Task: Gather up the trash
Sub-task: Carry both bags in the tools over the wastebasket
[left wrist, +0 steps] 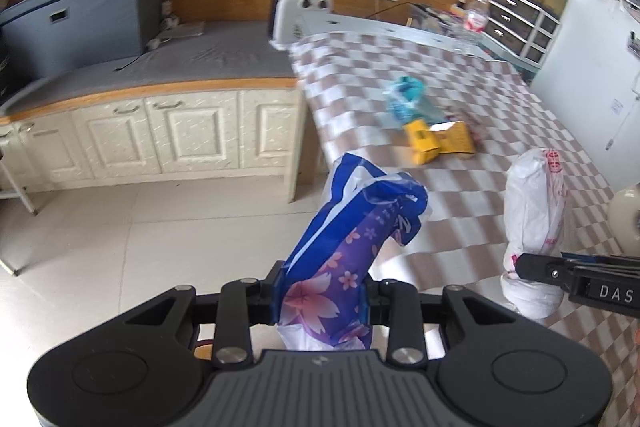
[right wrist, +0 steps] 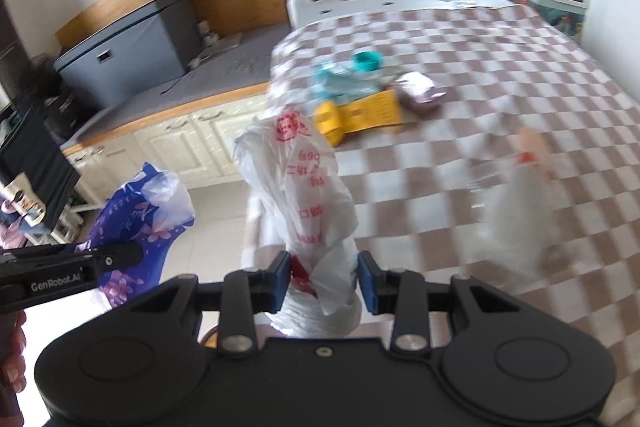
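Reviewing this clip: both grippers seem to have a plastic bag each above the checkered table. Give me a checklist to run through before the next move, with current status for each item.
1. Left gripper shut on the blue floral bag: ok.
2. Right gripper shut on the white bag with red print: ok.
3. Bags apart, not tangled: ok.
4. Trash on the checkered tablecloth not yet collected, namely the yellow wrapper, teal packaging and a small dark packet: not ok.
5. A bag mouth open enough to take trash: cannot tell.
6. Blurred white item at the right-wrist view's right: cannot tell.
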`<control>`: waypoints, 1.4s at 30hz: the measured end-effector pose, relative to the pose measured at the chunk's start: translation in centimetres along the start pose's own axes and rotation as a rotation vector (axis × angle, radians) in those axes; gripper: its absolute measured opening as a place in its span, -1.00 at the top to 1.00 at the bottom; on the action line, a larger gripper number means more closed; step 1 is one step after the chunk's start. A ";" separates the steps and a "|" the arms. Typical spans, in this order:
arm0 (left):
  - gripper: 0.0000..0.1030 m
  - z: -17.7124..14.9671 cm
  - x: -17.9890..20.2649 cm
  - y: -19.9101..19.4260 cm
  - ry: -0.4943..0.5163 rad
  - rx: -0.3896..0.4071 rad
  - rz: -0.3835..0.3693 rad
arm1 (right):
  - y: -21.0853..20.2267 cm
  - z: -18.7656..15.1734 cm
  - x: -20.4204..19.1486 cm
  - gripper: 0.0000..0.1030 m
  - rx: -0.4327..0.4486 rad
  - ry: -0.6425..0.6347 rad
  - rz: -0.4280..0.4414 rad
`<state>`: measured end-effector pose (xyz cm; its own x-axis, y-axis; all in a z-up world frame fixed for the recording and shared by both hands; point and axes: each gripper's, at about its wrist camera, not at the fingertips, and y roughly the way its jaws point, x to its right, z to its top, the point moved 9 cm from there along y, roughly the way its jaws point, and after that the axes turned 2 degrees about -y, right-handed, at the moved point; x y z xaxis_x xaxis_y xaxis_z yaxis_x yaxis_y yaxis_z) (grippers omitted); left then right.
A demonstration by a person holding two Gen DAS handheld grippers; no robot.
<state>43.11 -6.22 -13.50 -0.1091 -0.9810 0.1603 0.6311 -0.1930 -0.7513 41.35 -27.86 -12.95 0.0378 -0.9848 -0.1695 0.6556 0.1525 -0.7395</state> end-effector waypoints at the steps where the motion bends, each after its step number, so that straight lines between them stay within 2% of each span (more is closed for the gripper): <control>1: 0.32 -0.2 -1.2 -0.2 -0.007 -0.002 0.006 | 0.4 -0.2 -1.3 0.28 -0.006 -0.008 0.009; 10: 0.32 -4.0 -12.7 0.2 -0.089 -0.062 0.076 | 5.5 -3.6 -12.6 0.28 -0.092 -0.079 0.075; 16: 0.32 -7.7 -18.9 2.1 -0.142 -0.120 0.117 | 10.0 -7.1 -17.6 0.28 -0.178 -0.109 0.093; 21: 0.32 -11.3 -22.7 5.1 -0.187 -0.178 0.138 | 14.3 -10.6 -20.4 0.28 -0.246 -0.122 0.098; 29: 0.32 -18.4 -26.0 12.7 -0.256 -0.274 0.137 | 22.6 -17.7 -21.3 0.28 -0.360 -0.110 0.083; 38: 0.31 -26.5 -26.7 22.2 -0.324 -0.385 0.109 | 31.9 -26.0 -18.6 0.28 -0.467 -0.058 0.033; 42: 0.31 -29.2 -27.4 26.6 -0.390 -0.429 0.114 | 35.4 -28.8 -17.5 0.28 -0.500 -0.032 0.013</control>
<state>40.47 14.92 -56.52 0.2830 -0.9321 0.2262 0.2465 -0.1572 -0.9563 42.21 -2.79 -54.91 0.0719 -0.9835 -0.1661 0.2132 0.1778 -0.9607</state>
